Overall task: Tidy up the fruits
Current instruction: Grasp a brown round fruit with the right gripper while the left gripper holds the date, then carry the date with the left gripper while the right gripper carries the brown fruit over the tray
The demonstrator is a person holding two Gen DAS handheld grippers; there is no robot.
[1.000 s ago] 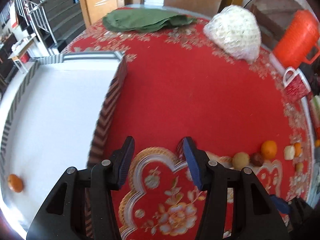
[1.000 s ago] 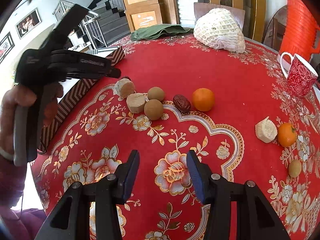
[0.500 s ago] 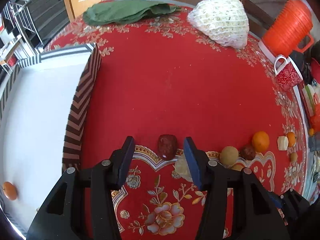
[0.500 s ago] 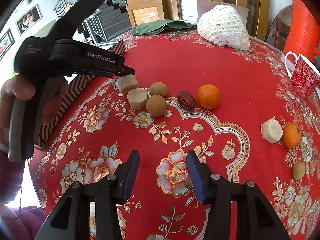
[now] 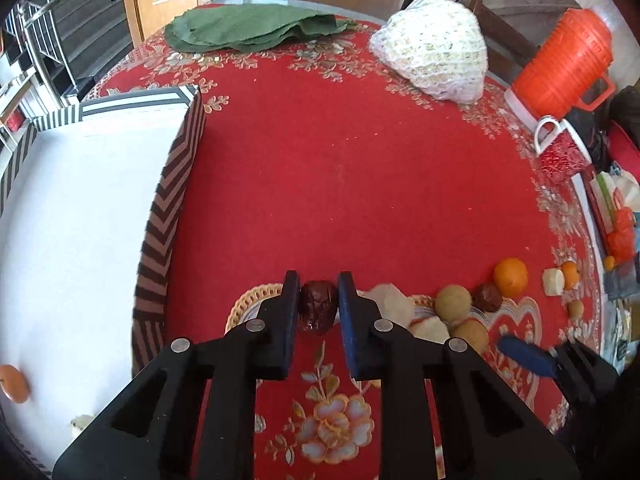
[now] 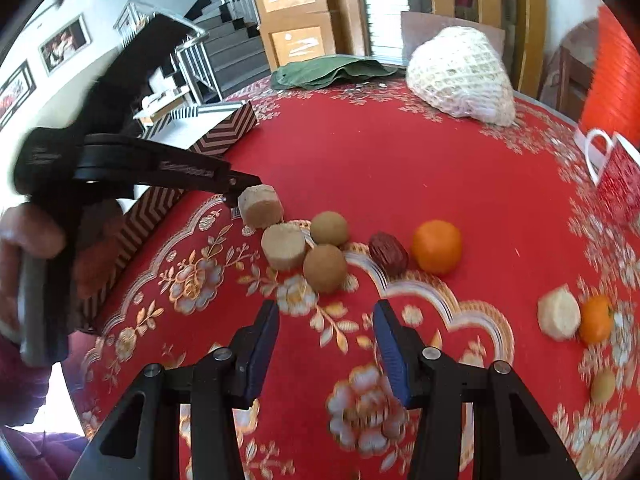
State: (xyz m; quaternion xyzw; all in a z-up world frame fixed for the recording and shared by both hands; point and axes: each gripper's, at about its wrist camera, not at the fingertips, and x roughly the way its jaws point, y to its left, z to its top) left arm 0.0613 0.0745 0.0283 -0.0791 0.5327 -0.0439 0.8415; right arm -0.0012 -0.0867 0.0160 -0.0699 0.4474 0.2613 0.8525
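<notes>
My left gripper [image 5: 319,280] is closed around a dark red date [image 5: 318,309] on the red tablecloth, its pads against the date's sides. The white box with striped walls [image 5: 160,240] lies to the left and holds a small orange [image 5: 14,378] near its front. In the right wrist view my right gripper [image 6: 326,312] is open and empty, just short of a brown round fruit [image 6: 324,267]. Beyond lie two beige cut pieces [image 6: 282,246], another brown round fruit [image 6: 329,229], a second date [image 6: 387,253] and an orange [image 6: 437,246]. The left gripper [image 6: 236,184] shows there, by the far beige piece.
A beige piece [image 6: 558,317], a small orange [image 6: 596,319] and a small yellow fruit [image 6: 602,388] lie at the right. A red mug [image 5: 562,148], an orange jug [image 5: 564,72], a netted white bundle [image 5: 434,64] and green leaves [image 5: 252,28] stand farther back.
My left gripper swung right from the box, moved onto the date and closed on it. My right gripper moved forward toward the brown fruits and stayed open.
</notes>
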